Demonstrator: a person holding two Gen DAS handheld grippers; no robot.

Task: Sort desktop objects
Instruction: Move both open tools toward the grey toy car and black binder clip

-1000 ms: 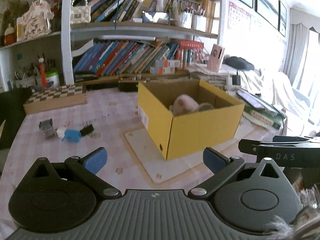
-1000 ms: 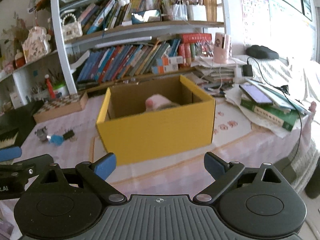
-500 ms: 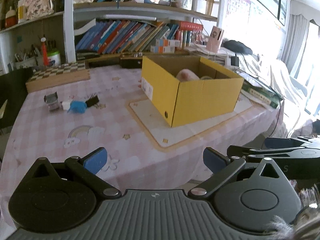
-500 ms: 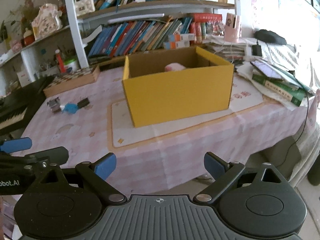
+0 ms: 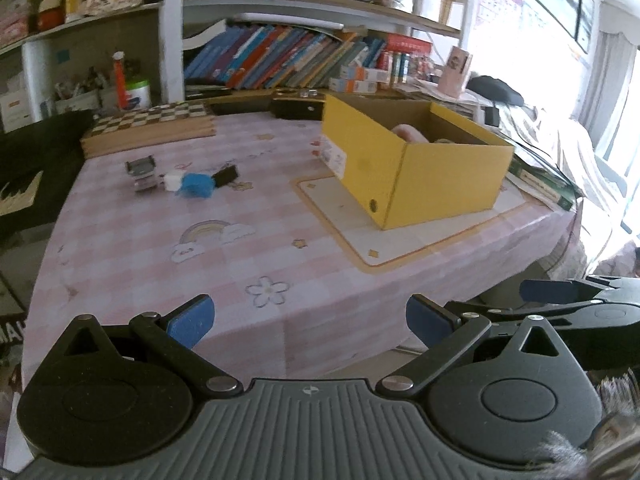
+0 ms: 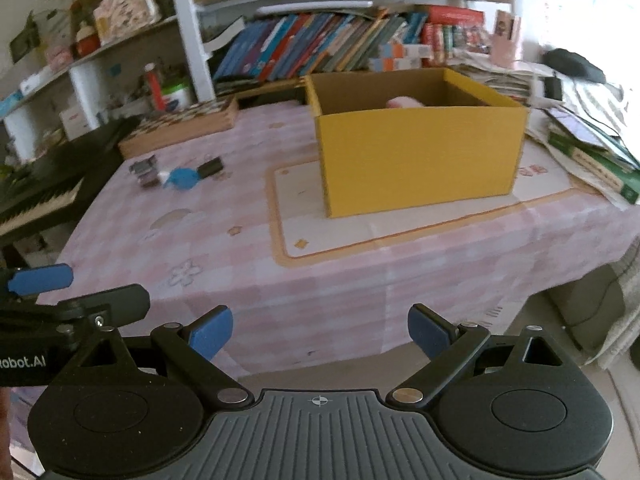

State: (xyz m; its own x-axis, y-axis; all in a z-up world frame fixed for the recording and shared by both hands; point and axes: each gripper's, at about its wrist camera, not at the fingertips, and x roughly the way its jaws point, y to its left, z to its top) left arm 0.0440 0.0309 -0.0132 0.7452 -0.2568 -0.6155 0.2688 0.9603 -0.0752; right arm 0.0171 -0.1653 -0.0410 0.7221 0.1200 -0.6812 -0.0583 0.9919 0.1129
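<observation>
I've pulled both hand-held grippers back from the yellow box (image 5: 416, 168); the left hand-held gripper (image 5: 307, 316) and right hand-held gripper (image 6: 320, 330) now sit off the tabletop's (image 5: 160, 240) near edge. More tabletop shows.

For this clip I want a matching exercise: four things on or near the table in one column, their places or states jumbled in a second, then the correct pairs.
Things:
1. yellow box
2. pink object
3. blue object
4. chessboard

Places or states:
A. inside the box, only its top showing
B. along the far edge of the table, in front of the bookshelf
C. standing open on the cream mat
D. among small items on the tablecloth, left of the box

Pairs: 1-C, 2-A, 3-D, 4-B
</observation>
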